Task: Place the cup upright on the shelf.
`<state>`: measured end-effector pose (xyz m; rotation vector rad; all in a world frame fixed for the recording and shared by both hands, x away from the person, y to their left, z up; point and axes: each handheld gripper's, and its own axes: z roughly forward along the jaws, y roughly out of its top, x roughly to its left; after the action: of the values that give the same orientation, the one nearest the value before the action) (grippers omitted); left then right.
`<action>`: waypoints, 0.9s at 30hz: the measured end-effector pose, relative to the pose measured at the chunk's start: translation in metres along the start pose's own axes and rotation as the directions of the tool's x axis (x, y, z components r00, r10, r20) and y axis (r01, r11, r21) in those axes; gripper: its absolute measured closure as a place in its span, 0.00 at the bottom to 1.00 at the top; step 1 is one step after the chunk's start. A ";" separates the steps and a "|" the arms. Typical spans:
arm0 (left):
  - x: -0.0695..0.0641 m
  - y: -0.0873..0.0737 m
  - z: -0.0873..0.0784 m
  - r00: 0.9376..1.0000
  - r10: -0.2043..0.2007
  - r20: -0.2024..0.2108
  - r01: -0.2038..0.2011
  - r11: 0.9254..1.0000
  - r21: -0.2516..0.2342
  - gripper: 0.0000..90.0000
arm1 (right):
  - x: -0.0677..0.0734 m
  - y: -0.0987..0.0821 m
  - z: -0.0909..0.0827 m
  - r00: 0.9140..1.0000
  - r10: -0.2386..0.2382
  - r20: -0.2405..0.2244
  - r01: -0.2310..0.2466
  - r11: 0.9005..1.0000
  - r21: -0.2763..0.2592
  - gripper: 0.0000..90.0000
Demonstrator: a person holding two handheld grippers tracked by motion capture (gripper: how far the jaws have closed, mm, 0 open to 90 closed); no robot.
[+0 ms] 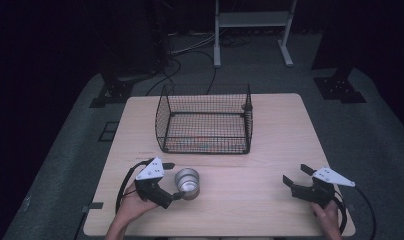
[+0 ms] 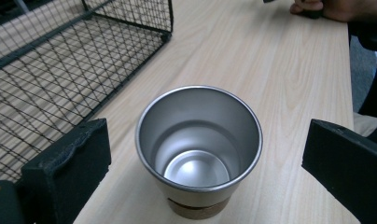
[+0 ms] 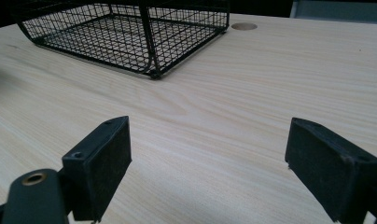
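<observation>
The cup [image 2: 198, 148] stands up straight, mouth up, between the wide-apart jaws of the left gripper [image 1: 176, 181]. The right gripper [image 1: 296, 176] gapes too, holding nothing.

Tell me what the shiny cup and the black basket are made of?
The round silver cup looks like brushed steel: its inside reflects light softly. A brown band at its base may be cork or wood. The black mesh basket looks like thin metal wire with a dark coating, crossed in a grid you can see through. Both stand on a pale wood-grain table.
</observation>
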<state>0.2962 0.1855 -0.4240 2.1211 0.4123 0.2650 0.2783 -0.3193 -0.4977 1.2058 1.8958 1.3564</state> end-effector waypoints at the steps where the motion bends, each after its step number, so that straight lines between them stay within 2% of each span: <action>1: 0.000 0.000 0.001 1.000 0.002 0.001 -0.002 1.000 0.006 0.00 | 0.000 0.000 0.000 1.000 0.000 0.000 0.000 1.000 0.000 0.15; 9: 0.002 -0.003 0.014 1.000 0.002 0.015 -0.003 0.998 0.064 0.00 | 0.000 0.000 0.000 1.000 -0.001 -0.002 0.001 1.000 0.001 0.15; 13: 0.003 -0.005 0.019 1.000 -0.001 0.018 0.000 0.997 0.076 0.00 | 0.000 0.000 0.000 1.000 -0.001 -0.003 0.001 1.000 0.001 0.15; 27: 0.010 -0.008 0.036 0.999 -0.012 0.039 0.006 0.988 0.151 0.00 | 0.000 0.000 0.000 1.000 -0.004 -0.007 0.004 1.000 0.002 0.15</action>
<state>0.3160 0.1663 -0.4502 2.2683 0.4304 0.1907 0.2782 -0.3191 -0.4976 1.1993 1.9037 1.3589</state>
